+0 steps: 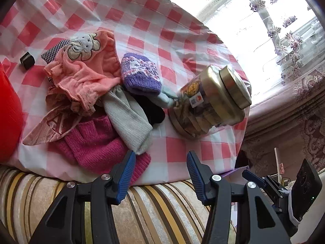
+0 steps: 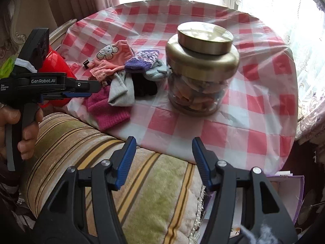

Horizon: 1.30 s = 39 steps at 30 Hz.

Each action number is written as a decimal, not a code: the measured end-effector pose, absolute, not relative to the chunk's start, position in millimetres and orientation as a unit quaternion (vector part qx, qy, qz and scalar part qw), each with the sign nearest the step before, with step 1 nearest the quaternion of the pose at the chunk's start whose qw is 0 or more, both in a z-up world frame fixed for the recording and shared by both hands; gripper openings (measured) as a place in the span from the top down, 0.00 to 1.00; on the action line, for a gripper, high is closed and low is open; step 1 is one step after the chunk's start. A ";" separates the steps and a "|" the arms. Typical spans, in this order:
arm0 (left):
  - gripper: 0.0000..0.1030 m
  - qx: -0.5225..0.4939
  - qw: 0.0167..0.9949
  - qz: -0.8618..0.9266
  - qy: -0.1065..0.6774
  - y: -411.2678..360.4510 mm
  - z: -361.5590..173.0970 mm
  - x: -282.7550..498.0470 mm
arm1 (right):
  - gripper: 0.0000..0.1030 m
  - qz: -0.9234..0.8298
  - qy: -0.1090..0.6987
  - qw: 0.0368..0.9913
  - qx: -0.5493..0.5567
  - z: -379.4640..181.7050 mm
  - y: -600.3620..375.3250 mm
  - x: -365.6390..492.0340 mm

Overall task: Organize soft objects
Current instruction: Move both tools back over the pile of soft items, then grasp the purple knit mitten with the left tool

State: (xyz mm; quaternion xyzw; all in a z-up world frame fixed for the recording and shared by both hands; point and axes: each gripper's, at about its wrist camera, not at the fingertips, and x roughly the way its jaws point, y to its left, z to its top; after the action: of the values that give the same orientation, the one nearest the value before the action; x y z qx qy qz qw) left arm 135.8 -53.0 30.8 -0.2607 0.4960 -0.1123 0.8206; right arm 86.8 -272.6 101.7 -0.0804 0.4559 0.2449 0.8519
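Observation:
A heap of soft things lies on the red-checked table: a peach cloth with a bunny patch, a purple knitted mitten, a grey sock, a magenta knit and a black piece. My left gripper hovers open at the table's near edge, one fingertip over the magenta knit, nothing between its pads. It also shows side-on in the right wrist view, left gripper. My right gripper stands open and empty over the table edge in front of the jar.
A glass jar with a gold lid stands to the right of the heap. A red object sits at the left, a small black block behind. A striped cushion borders the checked tablecloth. A hand holds the left gripper.

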 end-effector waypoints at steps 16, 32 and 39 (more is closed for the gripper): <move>0.48 -0.226 0.837 -0.094 0.488 -20.9 27.5 233.3 | 0.41 0.255 0.311 0.860 -0.313 91.5 -154.4 106.0; 0.65 -0.155 0.828 -0.103 0.529 -36.1 -18.6 303.0 | 0.41 0.248 0.257 0.831 -0.428 51.6 -116.3 142.4; 0.78 -0.154 0.839 -0.112 0.509 -24.6 -16.9 299.6 | 0.41 0.253 0.271 0.828 -0.421 43.8 -107.4 160.4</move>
State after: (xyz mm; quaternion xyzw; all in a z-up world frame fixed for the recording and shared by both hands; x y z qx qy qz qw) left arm 299.6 -24.6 -16.9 -0.1539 0.5092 -0.1120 0.8393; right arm 160.4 -107.4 43.8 -0.4209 0.2705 0.2529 0.8281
